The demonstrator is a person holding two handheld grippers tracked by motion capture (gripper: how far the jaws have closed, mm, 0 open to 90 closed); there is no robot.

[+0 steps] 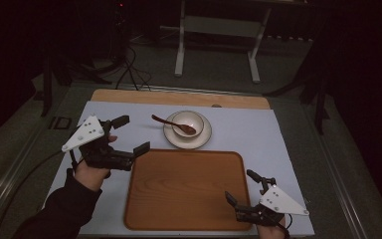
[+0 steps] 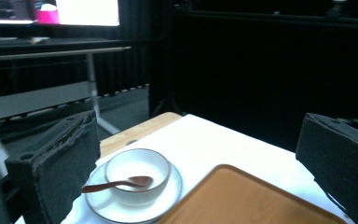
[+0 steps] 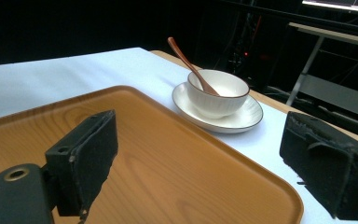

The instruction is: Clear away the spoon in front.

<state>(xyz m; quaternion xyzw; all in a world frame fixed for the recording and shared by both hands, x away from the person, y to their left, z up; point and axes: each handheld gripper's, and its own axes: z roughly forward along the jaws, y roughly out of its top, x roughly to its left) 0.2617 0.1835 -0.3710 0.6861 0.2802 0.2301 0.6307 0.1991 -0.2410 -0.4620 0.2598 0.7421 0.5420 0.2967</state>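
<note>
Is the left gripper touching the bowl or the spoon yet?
Apart. In the high view the left gripper hangs open over the white table, with bare surface between it and the spoon and bowl.

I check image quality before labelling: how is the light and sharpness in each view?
High view: dim, room black, only the white table lit. Left gripper view: soft; bowl and tray blurred, bright screen glare top left. Right gripper view: sharpest; bowl and spoon crisp, near jaws blurred.

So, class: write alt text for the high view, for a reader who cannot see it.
A white bowl holding a brown spoon sits on a saucer beyond an empty wooden tray. An open left gripper and right gripper flank the tray.
</note>
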